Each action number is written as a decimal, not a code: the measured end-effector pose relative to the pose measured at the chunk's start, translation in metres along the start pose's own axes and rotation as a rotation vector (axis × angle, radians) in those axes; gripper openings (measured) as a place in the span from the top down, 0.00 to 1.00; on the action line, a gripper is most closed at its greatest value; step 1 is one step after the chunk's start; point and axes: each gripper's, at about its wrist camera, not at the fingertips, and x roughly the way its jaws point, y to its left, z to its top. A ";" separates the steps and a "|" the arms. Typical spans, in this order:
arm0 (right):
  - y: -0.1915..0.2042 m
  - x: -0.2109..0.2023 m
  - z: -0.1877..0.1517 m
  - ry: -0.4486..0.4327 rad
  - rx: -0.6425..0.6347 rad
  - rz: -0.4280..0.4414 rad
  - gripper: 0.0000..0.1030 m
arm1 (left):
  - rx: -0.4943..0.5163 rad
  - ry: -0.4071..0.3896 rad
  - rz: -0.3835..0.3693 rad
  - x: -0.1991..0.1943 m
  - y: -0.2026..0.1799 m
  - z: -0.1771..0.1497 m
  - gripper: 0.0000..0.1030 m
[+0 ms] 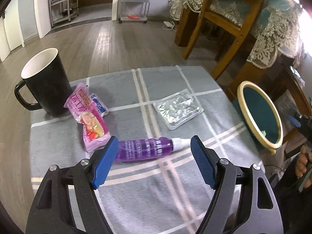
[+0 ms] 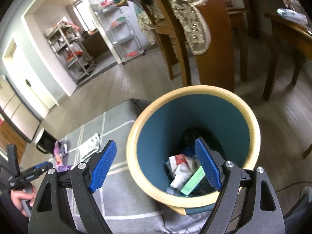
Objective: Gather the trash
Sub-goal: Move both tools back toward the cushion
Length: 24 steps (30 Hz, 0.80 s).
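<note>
A purple spray bottle (image 1: 145, 148) lies on its side on the grey checked table (image 1: 136, 191). My left gripper (image 1: 154, 146) is open, its blue pads on either side of the bottle, a little above it. A pink snack wrapper (image 1: 88, 118), a small blue-white packet (image 1: 99, 105) and a silver foil pouch (image 1: 177, 110) lie further back. My right gripper (image 2: 156, 152) is open and empty over the rim of the teal bin (image 2: 193, 101), which holds crumpled paper (image 2: 181, 169) and a green box (image 2: 193, 181). The bin also shows in the left wrist view (image 1: 259, 113).
A black mug (image 1: 45, 81) stands at the table's far left corner. Wooden chairs (image 1: 220, 23) and a lace-covered table (image 1: 276, 29) stand behind the bin. Metal shelving (image 1: 134, 0) is at the far wall.
</note>
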 end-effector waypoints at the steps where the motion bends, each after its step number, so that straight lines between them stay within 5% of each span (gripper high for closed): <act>1: 0.004 0.000 -0.001 0.001 -0.010 0.001 0.19 | 0.008 0.004 -0.003 0.002 0.000 0.000 0.27; 13: 0.058 0.015 -0.018 0.086 -0.158 0.077 0.19 | 0.269 0.141 0.004 0.054 -0.021 0.000 0.27; 24: 0.114 0.069 -0.034 0.241 -0.184 0.154 0.19 | 0.309 0.191 0.029 0.053 -0.018 -0.010 0.27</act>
